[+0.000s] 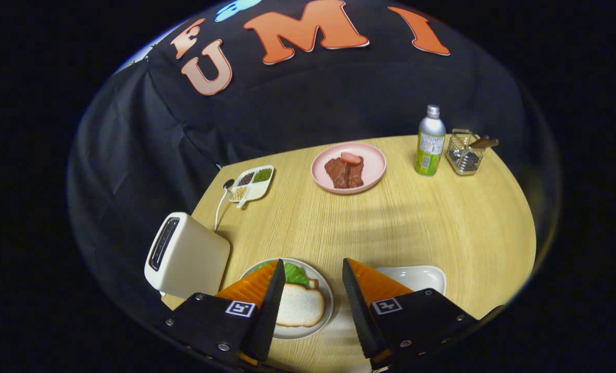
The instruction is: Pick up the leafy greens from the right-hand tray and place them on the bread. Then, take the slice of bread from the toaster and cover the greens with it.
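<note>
**Leafy greens under a slice of bread on the plate**

The leafy greens point(295, 273) lie on the round plate point(324, 287) near you, and a slice of bread point(300, 306) lies on top of them. You can see the green leaf peeking out from the far side of the bread. A bit of a second bread slice peeks out by the leaf too.

Your gripper point(310, 305) is open. Its two fingers are spread apart and hold nothing. The bread and the plate sit between the fingers, closer to the left one.

The toaster point(186, 257) stands on the bench point(442, 228) just left of the plate. You cannot see down into its slot from here. A white cord runs from behind it toward the back of the bench.

The white tray point(416, 277) is on the right, partly behind the right finger. The part you can see has nothing in it.

Far across the bench there is a pink plate point(372, 171) with brown meat point(344, 173) on it. To its left is a small dish point(252, 183) with beans in three parts. To its right stand a bottle point(430, 141) and a little wire basket point(464, 153), close to each other.
</note>
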